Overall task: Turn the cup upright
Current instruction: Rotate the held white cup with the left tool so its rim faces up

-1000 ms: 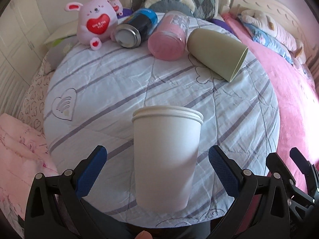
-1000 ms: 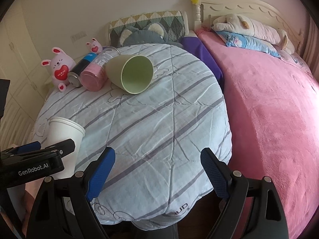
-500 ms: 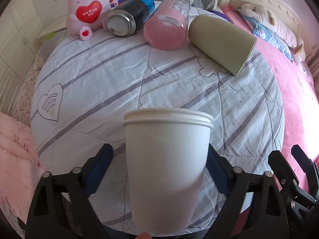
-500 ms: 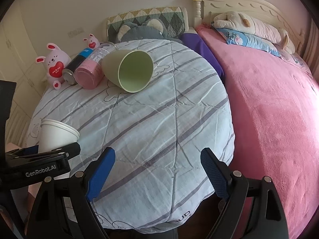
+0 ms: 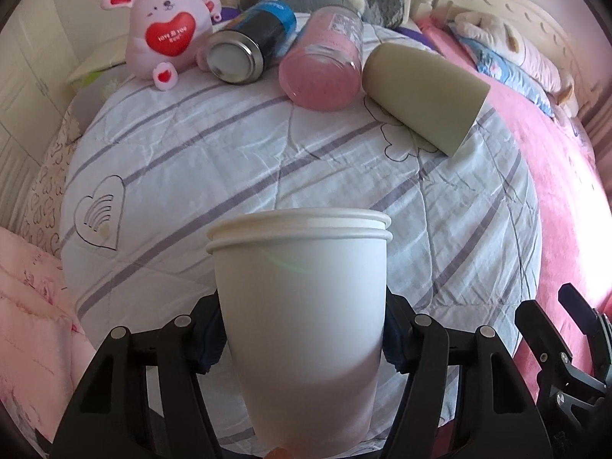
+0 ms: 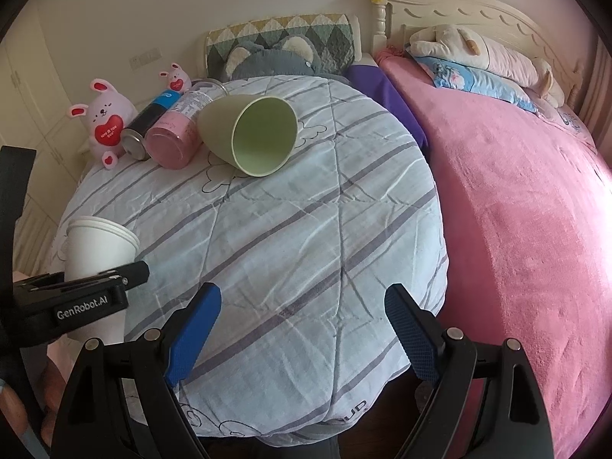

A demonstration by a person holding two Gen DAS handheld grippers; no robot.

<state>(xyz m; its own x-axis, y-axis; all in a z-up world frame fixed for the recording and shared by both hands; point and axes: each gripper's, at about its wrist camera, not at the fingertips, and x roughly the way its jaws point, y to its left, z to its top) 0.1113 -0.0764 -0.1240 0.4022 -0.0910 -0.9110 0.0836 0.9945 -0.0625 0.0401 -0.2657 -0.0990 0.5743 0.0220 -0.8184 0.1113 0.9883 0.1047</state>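
Observation:
A white paper cup [image 5: 302, 306] stands upright, rim up, between the fingers of my left gripper [image 5: 302, 338], which is shut on its sides near the front edge of the striped quilt. It also shows in the right wrist view [image 6: 97, 244] at the left. A green cup [image 5: 424, 91] lies on its side at the back, mouth toward the right [image 6: 256, 134]. My right gripper [image 6: 302, 325] is open and empty over the quilt's front edge.
A pink bottle [image 5: 325, 65] and a dark can [image 5: 252, 46] lie on their sides beside the green cup. A pink plush rabbit [image 5: 164, 34] sits at the back left. A pink blanket [image 6: 516, 210] covers the bed to the right.
My left gripper has moved forward and closed its fingers onto the white cup. The right gripper has barely moved and stays open.

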